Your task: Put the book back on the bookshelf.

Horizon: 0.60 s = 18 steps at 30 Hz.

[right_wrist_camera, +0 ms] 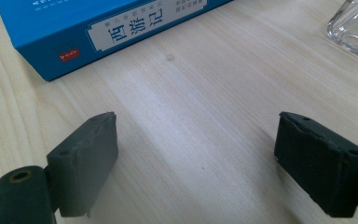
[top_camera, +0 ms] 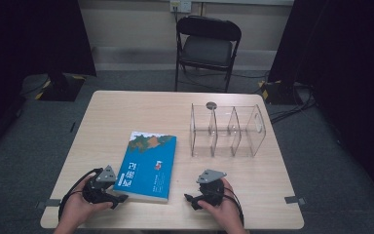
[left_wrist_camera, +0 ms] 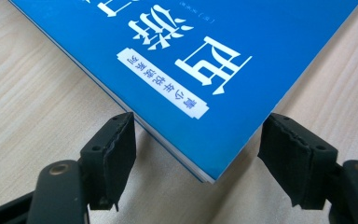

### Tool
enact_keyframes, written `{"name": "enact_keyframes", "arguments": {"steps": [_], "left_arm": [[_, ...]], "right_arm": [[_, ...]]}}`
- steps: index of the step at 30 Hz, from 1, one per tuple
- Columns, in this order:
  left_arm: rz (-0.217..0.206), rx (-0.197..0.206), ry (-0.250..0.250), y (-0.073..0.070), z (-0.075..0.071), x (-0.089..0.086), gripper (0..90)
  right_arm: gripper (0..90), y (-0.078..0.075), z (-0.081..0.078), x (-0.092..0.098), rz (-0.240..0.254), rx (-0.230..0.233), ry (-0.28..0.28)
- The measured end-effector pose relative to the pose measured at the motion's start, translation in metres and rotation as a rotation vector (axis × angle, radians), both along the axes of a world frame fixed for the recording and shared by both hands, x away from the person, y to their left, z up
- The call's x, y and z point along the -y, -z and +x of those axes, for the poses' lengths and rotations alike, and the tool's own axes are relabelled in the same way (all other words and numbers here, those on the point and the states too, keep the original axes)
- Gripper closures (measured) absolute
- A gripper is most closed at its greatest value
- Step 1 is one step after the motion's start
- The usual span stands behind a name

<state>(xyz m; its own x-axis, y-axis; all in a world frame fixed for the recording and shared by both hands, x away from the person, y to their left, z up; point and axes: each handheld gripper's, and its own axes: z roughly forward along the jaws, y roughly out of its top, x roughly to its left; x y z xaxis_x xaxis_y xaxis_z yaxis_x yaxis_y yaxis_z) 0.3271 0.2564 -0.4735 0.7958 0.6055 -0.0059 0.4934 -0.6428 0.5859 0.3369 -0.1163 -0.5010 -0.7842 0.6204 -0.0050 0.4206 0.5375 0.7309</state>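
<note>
The book (top_camera: 147, 165) near the table's (top_camera: 126, 105) front edge looks stiff, moderately heavy, glossy; grip its near corner. Left claw (left_wrist_camera: 196, 149) straddles that corner, released; right claw (right_wrist_camera: 196, 158) released.

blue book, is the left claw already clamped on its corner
No, in the left gripper view the left claw stands open, its jaws flanking the blue book corner with a visible gap on each side.

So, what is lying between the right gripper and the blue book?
Nothing: in the right gripper view, only bare wooden table lies between the open right gripper and the blue book. The high view agrees.
</note>
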Motion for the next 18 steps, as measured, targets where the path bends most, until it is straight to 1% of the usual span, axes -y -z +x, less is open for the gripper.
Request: {"name": "enact_keyframes", "arguments": {"steps": [1, 3, 4, 6, 8, 11, 14, 15, 16, 17, 18], "left_arm": [[-0.01, 0.01, -0.005, 0.0, -0.0006, 0.0001, 27.4], [-0.011, 0.02, 0.0, -0.0022, -0.0012, -0.0012, 27.4], [-0.02, 0.019, -0.003, -0.0024, -0.0012, -0.0014, 27.5], [-0.024, 0.01, -0.004, -0.0026, -0.0007, -0.0014, 27.5], [-0.018, 0.011, -0.003, -0.0033, -0.0007, -0.0012, 27.5], [-0.033, 0.013, -0.009, -0.0039, -0.0008, -0.0008, 27.5], [-0.033, 0.012, -0.006, -0.0059, -0.0004, -0.0016, 27.5], [-0.052, 0.009, -0.011, -0.0068, -0.0001, -0.0023, 27.5], [-0.052, 0.009, -0.011, -0.0068, -0.0001, -0.0023, 27.5], [-0.054, 0.018, -0.01, -0.0076, 0.0, -0.0025, 27.5], [-0.055, 0.016, -0.009, -0.0085, 0.0, -0.0023, 27.5]], "right_arm": [[12.8, 0.0, 0.0, 0.0, 0.0, 0.0, 0.0], [12.8, 0.0, 0.0, 0.0, 0.0, 0.0, 0.0], [12.8, 0.0, 0.0, 0.0, 0.0, 0.0, 0.0], [12.8, 0.0, 0.0001, 0.0001, -0.001, 0.0, 0.0], [12.8, 0.0, 0.0003, 0.0002, 0.0, 0.0, -0.002], [12.8, 0.0, 0.0003, 0.0003, 0.0, -0.001, -0.003], [12.7, 0.0001, 0.0004, 0.0003, 0.003, -0.003, -0.004], [12.7, 0.0001, 0.0006, 0.0003, 0.003, -0.002, -0.006], [12.7, 0.0001, 0.0006, 0.0003, 0.003, -0.002, -0.006], [12.6, 0.0001, 0.0007, 0.0002, 0.003, -0.003, -0.005], [12.6, 0.0001, 0.0007, 0.0002, 0.003, -0.003, -0.005]]}}
